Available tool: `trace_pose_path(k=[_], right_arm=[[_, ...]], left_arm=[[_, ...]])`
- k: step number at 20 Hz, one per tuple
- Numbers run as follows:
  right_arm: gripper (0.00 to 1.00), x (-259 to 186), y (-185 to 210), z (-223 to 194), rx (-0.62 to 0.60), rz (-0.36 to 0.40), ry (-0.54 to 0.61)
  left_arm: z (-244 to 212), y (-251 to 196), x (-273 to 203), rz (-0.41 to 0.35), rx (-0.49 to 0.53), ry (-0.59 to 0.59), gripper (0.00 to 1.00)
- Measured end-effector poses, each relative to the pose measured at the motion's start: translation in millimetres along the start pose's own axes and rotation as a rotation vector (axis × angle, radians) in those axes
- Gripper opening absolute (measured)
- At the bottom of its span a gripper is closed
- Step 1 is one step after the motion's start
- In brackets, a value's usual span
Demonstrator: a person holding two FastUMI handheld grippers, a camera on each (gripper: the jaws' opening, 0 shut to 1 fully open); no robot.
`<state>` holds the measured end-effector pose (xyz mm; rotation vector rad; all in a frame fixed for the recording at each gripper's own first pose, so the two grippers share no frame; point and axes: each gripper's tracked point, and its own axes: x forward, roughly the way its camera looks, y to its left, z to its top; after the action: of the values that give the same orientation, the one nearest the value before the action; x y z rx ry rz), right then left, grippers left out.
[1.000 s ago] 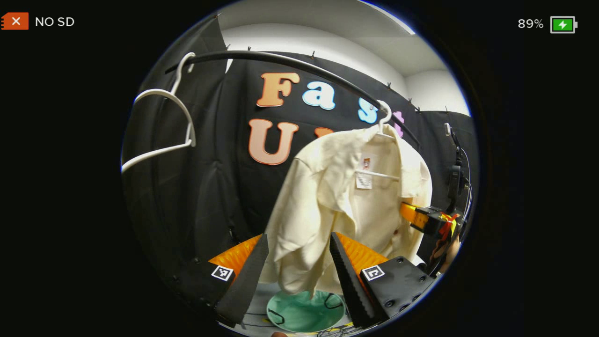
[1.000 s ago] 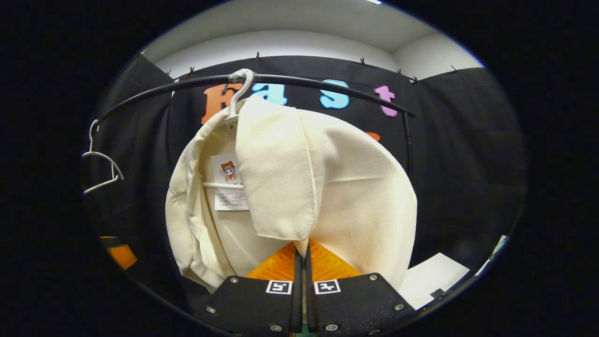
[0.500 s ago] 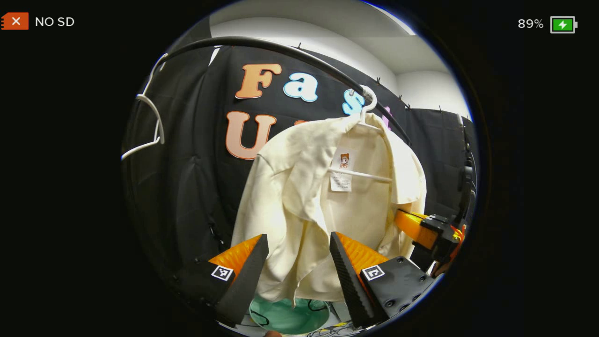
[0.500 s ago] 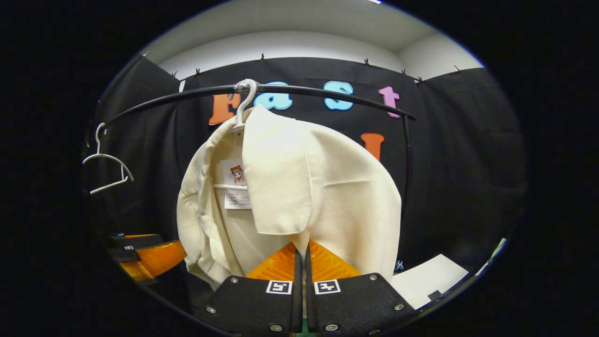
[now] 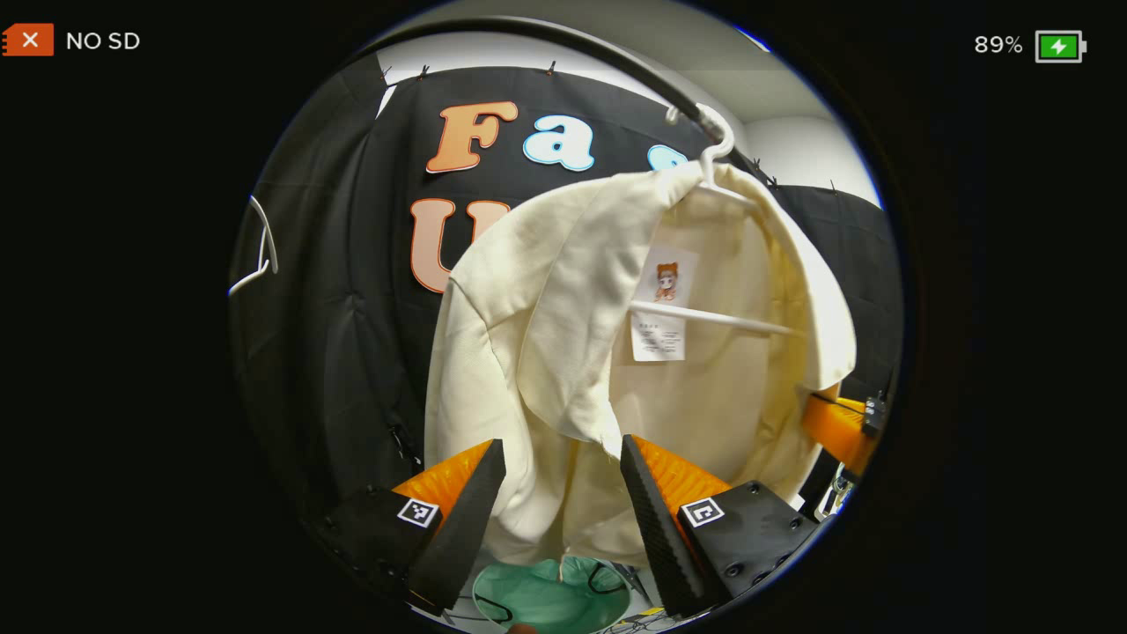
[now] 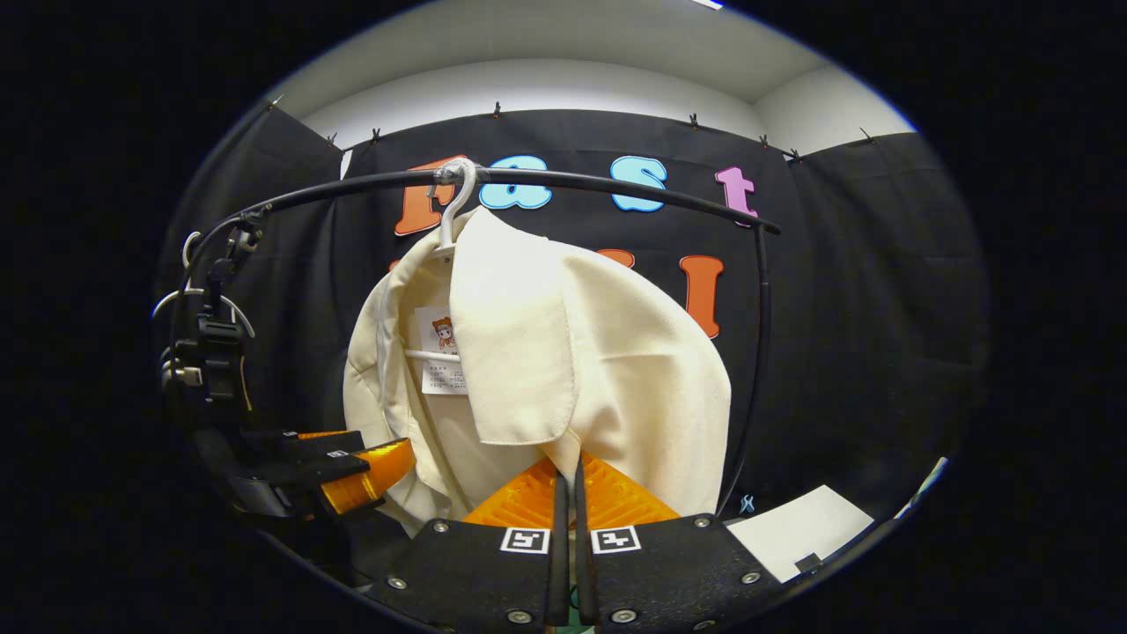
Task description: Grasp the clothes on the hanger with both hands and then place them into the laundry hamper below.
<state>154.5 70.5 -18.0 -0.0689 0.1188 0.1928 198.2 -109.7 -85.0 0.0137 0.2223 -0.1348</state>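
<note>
In the left gripper view, the left gripper (image 5: 559, 475) is standing wide open, its two fingers spread apart, and the lower front of the cream shirt (image 5: 616, 352) is hanging in the gap between them. The inner edge of the finger on the view's right is lying against a drooping front flap of the fabric; the other finger is sitting just beside the cloth, and contact there cannot be told. Nothing is being pinched.

In the right gripper view, the right gripper (image 6: 568, 493) is showing its fingers pressed almost together with only a thin slit between them, and the hem of the shirt's front panel is dropping into that slit, so it is clenching the fabric.

The shirt is hanging on a white hanger (image 5: 718, 154), whose hook is looping over a curved black rail (image 6: 616, 180) high above both grippers. The hanger's crossbar is showing inside the open collar, with a paper tag (image 5: 665, 304) draped over it.

Below the left gripper's fingers, a green laundry hamper (image 5: 550, 599) is sitting beneath the shirt's hem. A second white hanger (image 5: 260, 255) is hanging bare well off to the view's left. A white sheet (image 6: 797, 528) is lying low at the right of the right gripper view.
</note>
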Motion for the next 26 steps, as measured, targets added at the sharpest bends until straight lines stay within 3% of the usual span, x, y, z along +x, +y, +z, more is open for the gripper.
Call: trace_pose_path(k=[14, 17, 20, 24, 25, 26], right_arm=[[0.03, -0.4, -3.5, 3.2, 0.001, -0.006, 0.009], [0.03, -1.8, -2.7, 3.2, -0.003, -0.006, 0.012], [0.03, -2.9, -5.0, 6.1, -0.009, -0.006, 0.011], [0.03, -7.8, -8.2, 17.6, -0.006, -0.002, -0.006], [0.02, -9.5, -7.6, 20.7, -0.007, 0.001, -0.013], [0.02, -10.1, -7.5, 23.3, -0.008, 0.004, -0.016]], left_arm=[[0.7, -9.3, 47.7, -0.047, -0.078, 0.007, 0.78], [2.1, -9.8, 51.4, -0.055, -0.092, 0.009, 0.52], [2.8, -13.5, 48.5, -0.077, -0.069, 0.016, 0.39], [4.2, 0.9, 37.5, -0.064, -0.024, 0.026, 0.1], [6.9, 9.2, 32.0, -0.037, -0.02, 0.022, 0.11], [9.9, 15.2, 26.5, -0.019, -0.022, 0.016, 0.04]])
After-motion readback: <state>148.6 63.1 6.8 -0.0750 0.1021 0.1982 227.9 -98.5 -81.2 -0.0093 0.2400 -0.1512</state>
